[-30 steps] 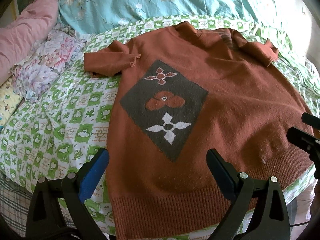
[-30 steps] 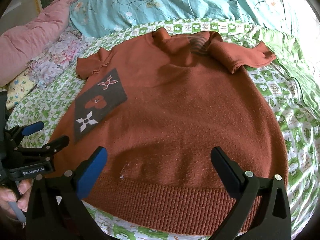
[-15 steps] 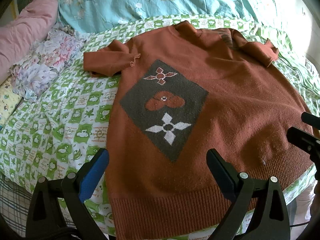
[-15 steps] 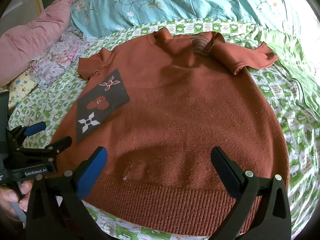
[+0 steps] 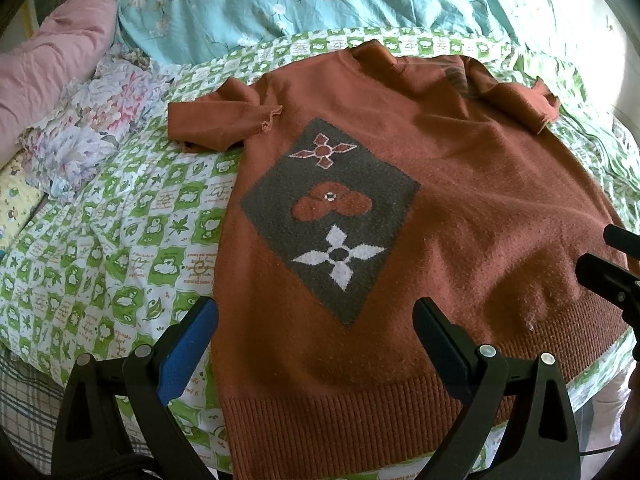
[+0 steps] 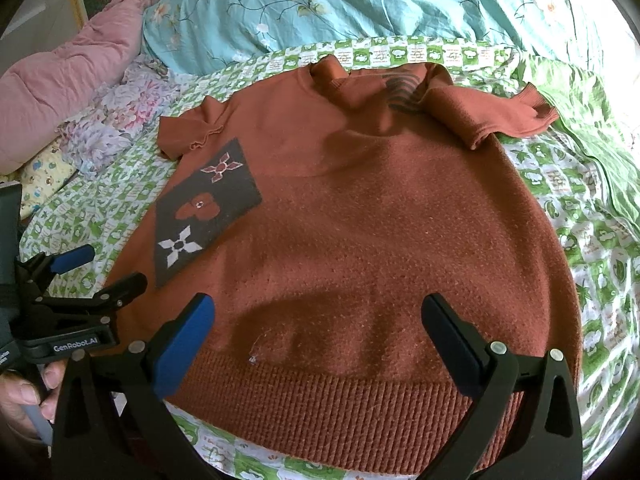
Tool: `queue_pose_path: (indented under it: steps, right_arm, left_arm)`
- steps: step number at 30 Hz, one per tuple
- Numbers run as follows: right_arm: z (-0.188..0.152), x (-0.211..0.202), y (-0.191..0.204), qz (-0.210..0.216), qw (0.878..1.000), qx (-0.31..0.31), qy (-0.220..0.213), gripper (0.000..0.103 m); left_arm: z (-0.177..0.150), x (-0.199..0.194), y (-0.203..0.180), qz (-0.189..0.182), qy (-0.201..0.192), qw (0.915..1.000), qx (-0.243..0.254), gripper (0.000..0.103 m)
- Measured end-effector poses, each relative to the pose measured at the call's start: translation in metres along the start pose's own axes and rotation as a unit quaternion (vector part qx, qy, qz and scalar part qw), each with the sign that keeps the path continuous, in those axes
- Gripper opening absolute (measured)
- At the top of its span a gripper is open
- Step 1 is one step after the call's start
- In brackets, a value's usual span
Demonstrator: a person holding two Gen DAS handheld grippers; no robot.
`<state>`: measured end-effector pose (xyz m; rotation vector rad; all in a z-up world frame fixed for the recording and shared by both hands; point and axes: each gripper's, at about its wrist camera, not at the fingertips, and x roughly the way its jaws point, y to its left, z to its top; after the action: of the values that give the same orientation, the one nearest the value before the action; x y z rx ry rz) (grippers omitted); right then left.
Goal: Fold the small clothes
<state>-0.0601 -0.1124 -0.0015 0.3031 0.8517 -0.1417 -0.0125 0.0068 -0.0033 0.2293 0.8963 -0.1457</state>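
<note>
A rust-brown short-sleeved knit sweater [image 5: 460,200] [image 6: 380,220] lies spread flat, front up, on the green checked bedsheet [image 5: 112,248]. Its grey diamond patch [image 5: 332,216] [image 6: 204,216] carries flower motifs. Both sleeves lie out to the sides, and the ribbed hem [image 5: 340,420] [image 6: 340,400] is nearest me. My left gripper [image 5: 316,332] hovers open over the hem's left part with nothing between its fingers. Over the hem's middle, my right gripper [image 6: 320,328] stands open and empty too. The left gripper [image 6: 96,268] also shows at the left edge of the right wrist view, held by a hand [image 6: 24,396].
A turquoise floral duvet [image 5: 320,0] lies bunched behind the sweater. A pink quilt [image 5: 60,60] and a floral cloth [image 5: 92,128] sit at the far left. The bed's near edge runs just below the hem. A green sheet fold [image 6: 592,120] lies at the right.
Both views have crept slightly forward over the sweater. The sweater has not moved and both grippers stay open.
</note>
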Motion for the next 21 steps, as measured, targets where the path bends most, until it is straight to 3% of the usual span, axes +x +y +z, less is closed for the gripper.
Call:
queue_pose_path:
  steps: [21]
  right_arm:
    - [0.012,0.005,-0.009,0.008,1.000,0.020,0.000,0.103]
  left_arm:
    - [0.013,0.016,0.001,-0.009,0.014,0.9999,-0.003,0.098]
